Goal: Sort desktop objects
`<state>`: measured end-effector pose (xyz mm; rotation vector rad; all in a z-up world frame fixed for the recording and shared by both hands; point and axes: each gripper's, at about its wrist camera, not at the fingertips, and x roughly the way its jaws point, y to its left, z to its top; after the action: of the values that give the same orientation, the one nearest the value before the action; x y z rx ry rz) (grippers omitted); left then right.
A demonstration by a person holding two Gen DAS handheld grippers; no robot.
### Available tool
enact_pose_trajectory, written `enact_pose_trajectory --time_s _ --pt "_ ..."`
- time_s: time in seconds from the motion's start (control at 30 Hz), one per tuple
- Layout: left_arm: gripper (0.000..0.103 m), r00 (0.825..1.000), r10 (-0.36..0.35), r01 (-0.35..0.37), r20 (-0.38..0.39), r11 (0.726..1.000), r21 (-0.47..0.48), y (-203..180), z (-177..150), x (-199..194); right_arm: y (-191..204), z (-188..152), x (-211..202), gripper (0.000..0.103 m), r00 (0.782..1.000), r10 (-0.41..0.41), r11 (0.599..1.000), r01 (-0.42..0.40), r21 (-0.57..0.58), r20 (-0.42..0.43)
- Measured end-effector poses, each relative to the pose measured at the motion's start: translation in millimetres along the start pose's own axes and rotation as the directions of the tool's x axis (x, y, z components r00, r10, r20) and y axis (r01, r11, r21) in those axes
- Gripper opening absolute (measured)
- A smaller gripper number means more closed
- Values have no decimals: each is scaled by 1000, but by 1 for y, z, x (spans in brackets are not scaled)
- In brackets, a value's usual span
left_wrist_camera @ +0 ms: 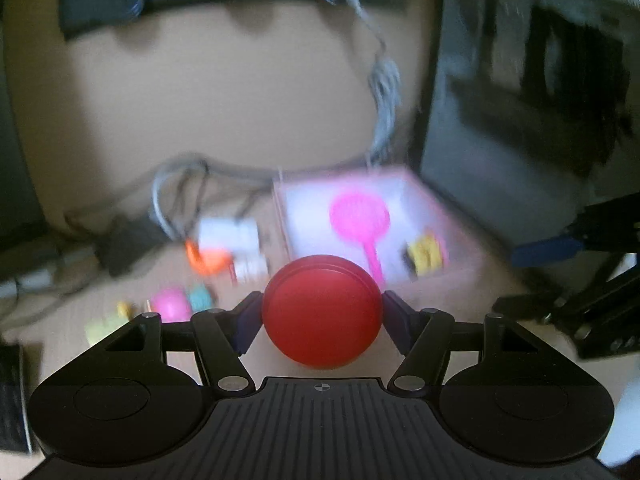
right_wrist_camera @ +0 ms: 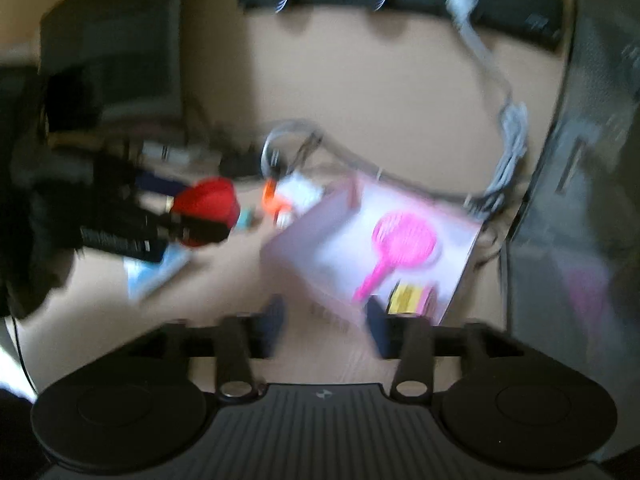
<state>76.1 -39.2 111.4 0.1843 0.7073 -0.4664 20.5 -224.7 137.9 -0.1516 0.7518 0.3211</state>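
My left gripper (left_wrist_camera: 322,316) is shut on a round red lid-like object (left_wrist_camera: 322,312) and holds it above the desk, just in front of a pink-rimmed white box (left_wrist_camera: 460,236). The box holds a pink paddle-shaped brush (left_wrist_camera: 360,220) and a yellow item (left_wrist_camera: 426,254). In the right wrist view the red object (right_wrist_camera: 208,210) and the left gripper (right_wrist_camera: 176,216) show at the left. My right gripper (right_wrist_camera: 324,324) is open and empty, just in front of the box (right_wrist_camera: 304,236), which again shows the pink brush (right_wrist_camera: 400,244) and the yellow item (right_wrist_camera: 408,298). Both views are blurred.
Small toys lie left of the box: an orange piece (left_wrist_camera: 208,260), a white block (left_wrist_camera: 234,238), a pink ball (left_wrist_camera: 172,304), a teal piece (left_wrist_camera: 199,298), yellow pieces (left_wrist_camera: 106,324). Grey cables (left_wrist_camera: 384,92) run behind. A dark cabinet (left_wrist_camera: 520,100) stands right. A light blue card (right_wrist_camera: 156,272) lies on the desk.
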Motion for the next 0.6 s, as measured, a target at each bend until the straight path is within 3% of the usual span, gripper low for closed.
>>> enact_pose_trajectory --time_s 0.23,0.37,0.53,0.6 --pt "69 978 5 -11 -208 1000 -26 0 -71 27 35 -47 58 53 980 61 995 -75 -69 -191" --pt "71 972 -4 -12 -233 998 -67 11 -85 25 44 -52 72 54 972 87 990 -109 -88 -218" --pt "86 972 -18 4 -234 998 -61 13 -89 18 54 -53 79 54 964 97 987 -126 -102 -248" --pt "89 972 -21 9 -235 999 -52 10 -91 17 53 -54 79 46 962 103 987 -129 -90 -254"
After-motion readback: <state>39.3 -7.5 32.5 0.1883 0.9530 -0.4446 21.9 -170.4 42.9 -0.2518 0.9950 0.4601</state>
